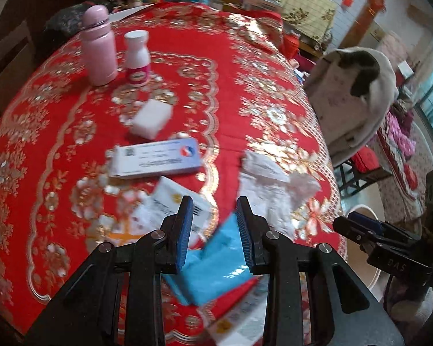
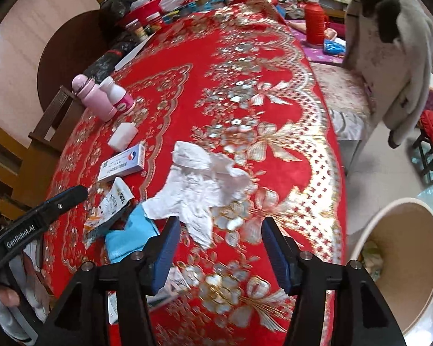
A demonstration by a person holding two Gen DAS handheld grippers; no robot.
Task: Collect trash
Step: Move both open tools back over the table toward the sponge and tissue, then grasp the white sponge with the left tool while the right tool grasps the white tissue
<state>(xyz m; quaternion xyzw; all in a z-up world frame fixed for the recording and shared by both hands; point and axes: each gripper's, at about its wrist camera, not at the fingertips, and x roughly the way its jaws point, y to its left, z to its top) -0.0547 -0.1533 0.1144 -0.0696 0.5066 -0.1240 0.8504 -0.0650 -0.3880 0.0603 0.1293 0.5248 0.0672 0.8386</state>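
Observation:
On the red and gold tablecloth (image 1: 222,92) lies crumpled white tissue (image 2: 207,184), also in the left wrist view (image 1: 274,184). A blue packet (image 1: 216,265) lies under my left gripper (image 1: 215,222), which is open with its fingers straddling the packet's top corner; the packet also shows in the right wrist view (image 2: 130,236). My right gripper (image 2: 220,248) is open and empty, just short of the tissue. A white medicine box (image 1: 156,158), a torn white wrapper (image 1: 176,204) and a white block (image 1: 151,118) lie nearby.
A pink flask (image 1: 98,46) and a white pill bottle (image 1: 137,57) stand at the far left. A round beige bin (image 2: 401,262) holding some trash sits on the floor off the table's right edge. A chair draped with a white coat (image 2: 389,57) stands beyond.

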